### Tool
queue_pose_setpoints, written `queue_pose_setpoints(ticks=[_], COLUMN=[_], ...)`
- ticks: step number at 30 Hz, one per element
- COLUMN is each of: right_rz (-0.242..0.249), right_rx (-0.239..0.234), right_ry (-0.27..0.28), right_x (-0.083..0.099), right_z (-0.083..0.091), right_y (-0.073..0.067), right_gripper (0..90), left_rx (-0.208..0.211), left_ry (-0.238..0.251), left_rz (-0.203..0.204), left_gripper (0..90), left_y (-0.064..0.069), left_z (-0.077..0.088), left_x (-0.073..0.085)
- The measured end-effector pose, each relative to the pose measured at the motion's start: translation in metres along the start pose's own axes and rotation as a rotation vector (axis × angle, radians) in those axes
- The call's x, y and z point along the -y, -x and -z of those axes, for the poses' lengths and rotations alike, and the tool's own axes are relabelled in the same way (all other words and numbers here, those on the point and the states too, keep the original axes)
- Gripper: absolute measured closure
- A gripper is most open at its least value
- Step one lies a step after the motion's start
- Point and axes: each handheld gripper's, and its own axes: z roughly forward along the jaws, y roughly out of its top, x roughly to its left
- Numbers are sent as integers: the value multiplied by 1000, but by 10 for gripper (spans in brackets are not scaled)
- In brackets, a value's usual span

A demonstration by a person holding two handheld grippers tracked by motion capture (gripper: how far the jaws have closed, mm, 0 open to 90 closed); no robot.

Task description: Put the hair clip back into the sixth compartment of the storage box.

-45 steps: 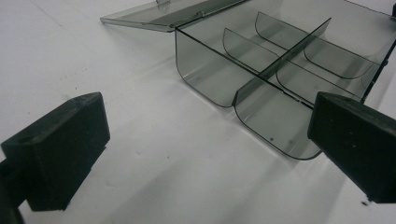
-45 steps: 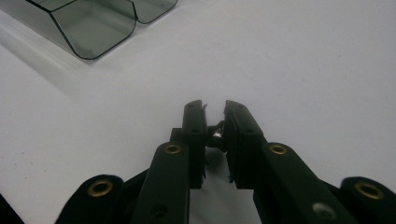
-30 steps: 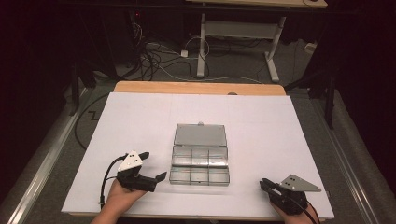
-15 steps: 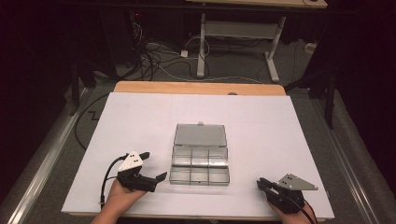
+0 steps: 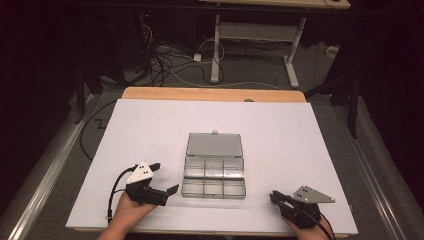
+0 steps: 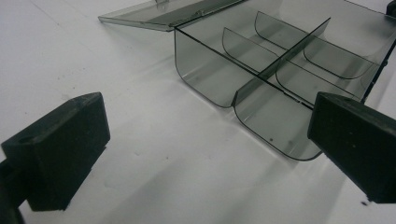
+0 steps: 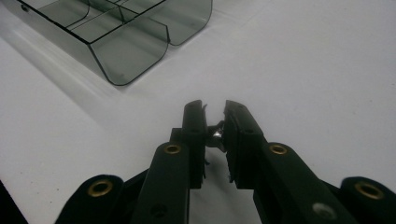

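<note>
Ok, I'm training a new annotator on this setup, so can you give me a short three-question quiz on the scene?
1. True or false: the lid of the clear box lies folded open on the white table.
2. How many compartments does the clear box have?
3. Which tool has its jaws spread wide? A) left tool B) right tool C) both

Key:
1. True.
2. Six, in two rows of three.
3. A. The right tool is closed on a small shiny piece.
</note>
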Motion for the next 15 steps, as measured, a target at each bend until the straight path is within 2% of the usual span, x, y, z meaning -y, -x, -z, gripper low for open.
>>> queue_pose_setpoints(ticks=[15], right_rz=[48], right_rx=[-50], right_ry=[4], right_x=[-9], right_z=[-10], right_y=[-21], right_gripper=[805], left_rx=[2], left_ry=[-1], left_rz=[-2], left_gripper=[0], left_y=[0], left_z=[0], left_x=[0])
